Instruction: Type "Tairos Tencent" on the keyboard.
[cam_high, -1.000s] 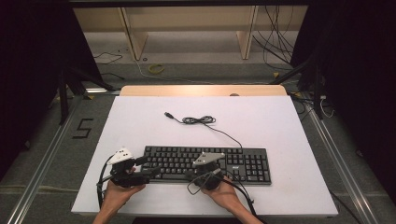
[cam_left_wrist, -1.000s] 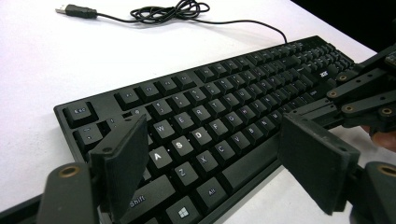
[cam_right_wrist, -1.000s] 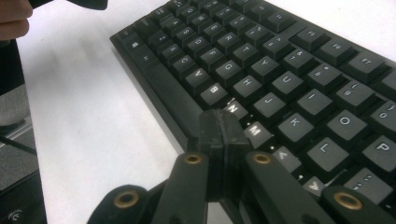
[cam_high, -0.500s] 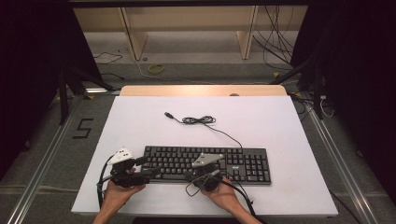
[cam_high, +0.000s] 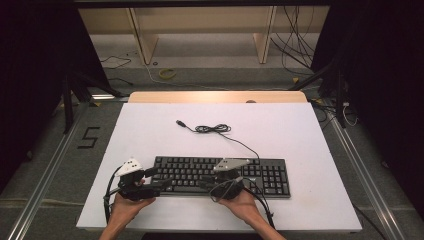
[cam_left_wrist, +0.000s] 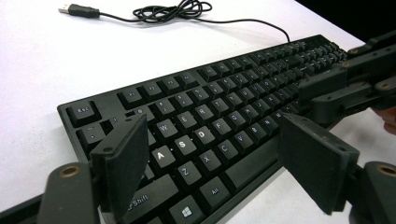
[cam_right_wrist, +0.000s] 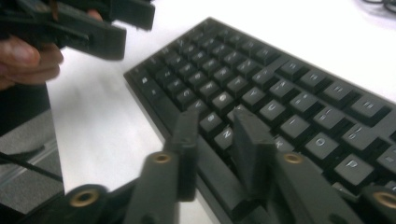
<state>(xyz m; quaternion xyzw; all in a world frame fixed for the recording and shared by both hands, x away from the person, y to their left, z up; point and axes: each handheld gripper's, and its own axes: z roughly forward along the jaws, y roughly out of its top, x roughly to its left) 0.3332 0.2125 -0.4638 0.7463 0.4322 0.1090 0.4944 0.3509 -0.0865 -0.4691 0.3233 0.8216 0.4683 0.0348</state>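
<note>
Keyboard (cam_high: 220, 176) lies near table (cam_high: 300, 135) front edge, long axis left-right, cable (cam_high: 215, 129) behind | high view: left gripper (cam_high: 161, 185) at its left end, right gripper (cam_high: 204, 181) mid-front edge (about equally near) | left gripper view: jaws wide apart over the A-S-D keys | right gripper view: jaws narrowly apart above the front-row keys, clamping nothing.

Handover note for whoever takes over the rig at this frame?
Left gripper: open, jaws wide over the keyboard's left end, around the A/S/Z keys, holding nothing.
Right gripper: jaws nearly shut but apart, tips low over the bottom letter row by the space bar; contact unclear.
Keyboard lies flat near the table's front edge; its cable is coiled behind, USB plug loose.
Nothing lifted. Any pressing or grasping is left.
</note>
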